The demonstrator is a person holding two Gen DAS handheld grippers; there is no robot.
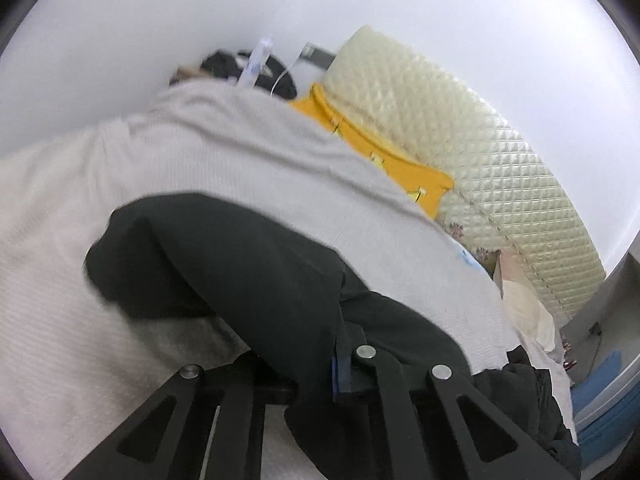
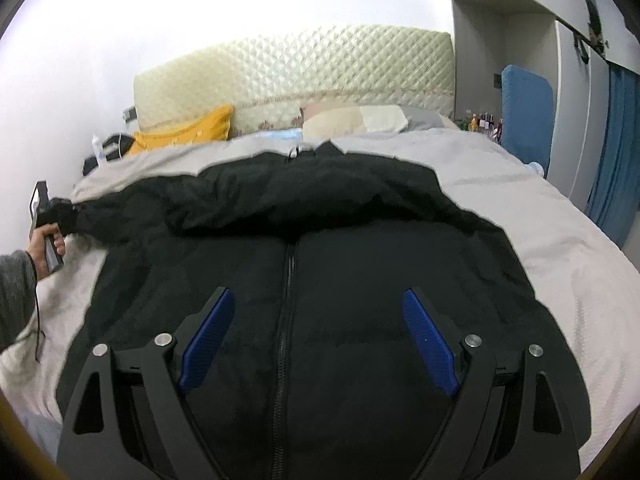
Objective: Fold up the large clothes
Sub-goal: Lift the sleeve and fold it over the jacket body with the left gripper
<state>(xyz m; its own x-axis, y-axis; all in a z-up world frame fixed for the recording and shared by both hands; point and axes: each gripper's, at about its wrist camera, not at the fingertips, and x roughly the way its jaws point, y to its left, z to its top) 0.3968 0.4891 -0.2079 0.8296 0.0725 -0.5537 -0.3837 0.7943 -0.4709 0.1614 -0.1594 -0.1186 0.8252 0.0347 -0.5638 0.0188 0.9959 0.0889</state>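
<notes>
Right gripper (image 2: pixel 316 344): jaws spread wide, blue pads (image 2: pixel 206 336) apart, nothing between them, hovering above the front of the black jacket (image 2: pixel 320 264), roughly centred on its zipper (image 2: pixel 289 280).

Left gripper (image 1: pixel 320 364): jaws closed on the black sleeve (image 1: pixel 224 248), fabric bunched between the fingers. From the right wrist view the same gripper (image 2: pixel 48 220) sits at the far left edge of the bed, held in the person's left hand (image 2: pixel 40 246), grey cuff visible, sleeve end (image 2: pixel 64 212) pulled out to it.

Jacket lies front-up, zipped, spread flat across the bed, collar end toward the headboard, hem nearest the right camera. Left sleeve stretched sideways off the body.

Surface: light grey textured bedspread (image 2: pixel 520 208), wrinkled near the left edge.

Room: cream quilted headboard (image 2: pixel 296 72) against a white wall. Yellow pillow (image 2: pixel 188 130) leaning at its base on the left, beige and grey pillows (image 2: pixel 360 120) to the right. Dark bag with a white cable and a clear bottle (image 2: pixel 96 146) at the bed's far-left corner. Right side: blue padded panel (image 2: pixel 526 120), small bottles (image 2: pixel 484 122) beside it, blue curtain (image 2: pixel 616 160), grey wall column (image 2: pixel 476 40).

Left view motion-blurred; detail past the sleeve soft.
</notes>
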